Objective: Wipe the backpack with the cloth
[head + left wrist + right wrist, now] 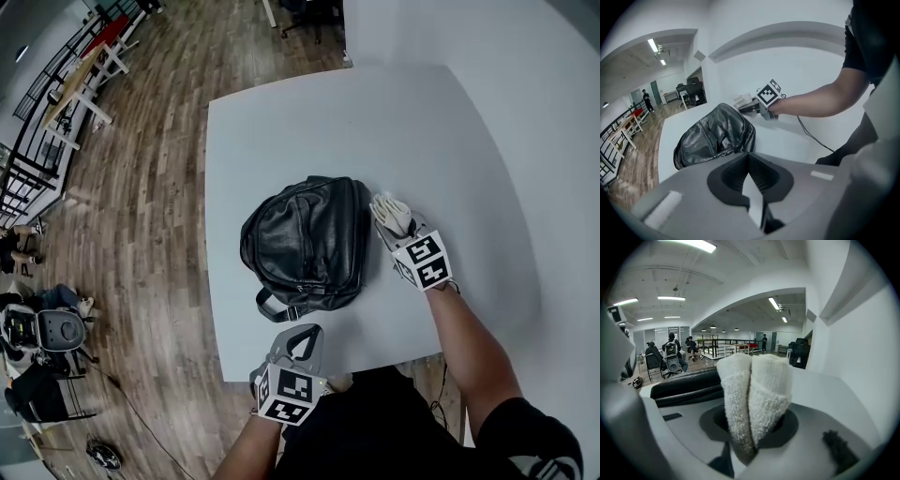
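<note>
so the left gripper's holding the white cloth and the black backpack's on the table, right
No, the right gripper holds the white cloth, as the right gripper view shows. The black backpack is on the table.

The backpack (pixel 305 244) is black, glossy leather, soft and creased, with zip seams across its front. It lies flat on the white table (pixel 281 141) at the centre of the head view, its short carry strap curling out at its lower edge. The cloth (pixel 392 214) is a white terry towel folded into a thick wad, just beside the backpack's right side, at centre right of the frame. It is clamped between the jaws of the right gripper (pixel 394 225), its two plush folds standing up and out past them.
</note>
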The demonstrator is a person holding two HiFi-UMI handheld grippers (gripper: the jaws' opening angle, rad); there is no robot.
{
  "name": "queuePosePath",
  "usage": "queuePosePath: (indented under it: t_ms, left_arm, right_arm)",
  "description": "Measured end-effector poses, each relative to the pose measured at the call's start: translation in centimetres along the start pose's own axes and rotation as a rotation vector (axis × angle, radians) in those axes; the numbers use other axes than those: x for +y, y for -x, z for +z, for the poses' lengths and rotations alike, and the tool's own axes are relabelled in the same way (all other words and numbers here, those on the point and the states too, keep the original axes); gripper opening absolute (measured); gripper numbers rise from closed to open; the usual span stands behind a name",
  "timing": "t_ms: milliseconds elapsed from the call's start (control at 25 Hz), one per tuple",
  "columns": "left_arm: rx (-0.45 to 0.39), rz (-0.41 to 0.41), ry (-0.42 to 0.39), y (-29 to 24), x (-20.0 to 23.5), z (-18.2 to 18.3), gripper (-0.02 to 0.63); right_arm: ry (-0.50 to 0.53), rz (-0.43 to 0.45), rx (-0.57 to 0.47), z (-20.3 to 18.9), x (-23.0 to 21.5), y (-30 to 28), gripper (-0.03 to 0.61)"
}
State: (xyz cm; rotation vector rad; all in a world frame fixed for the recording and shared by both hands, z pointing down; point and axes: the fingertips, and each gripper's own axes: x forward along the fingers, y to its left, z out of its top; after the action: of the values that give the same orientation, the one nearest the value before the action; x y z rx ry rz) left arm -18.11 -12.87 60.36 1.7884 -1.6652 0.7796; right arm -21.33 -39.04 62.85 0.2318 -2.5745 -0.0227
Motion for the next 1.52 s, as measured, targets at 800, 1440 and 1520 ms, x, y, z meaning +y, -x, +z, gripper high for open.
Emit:
queuePosePath:
  t_ms: [800, 1440, 1520]
  left_arm:
    - [-0.050, -0.065, 0.053, 4.0, -1.2, -2.5, 0.006]
    - [-0.071, -0.066, 0.027, 6.9, -2.2, -4.5, 0.006]
    - [-0.079, -0.065, 0.024, 7.3, -2.3, -4.5, 0.006]
  right_arm:
    - [-0.067, -0.050, 0.005, -2.3, 6.6, 5.5, 0.098]
    - [-0.127, -0.072, 0.005, -3.9, 12.2, 8.9, 0.098]
    - [-0.128, -0.071, 0.006, -4.0, 13.0, 9.2, 0.098]
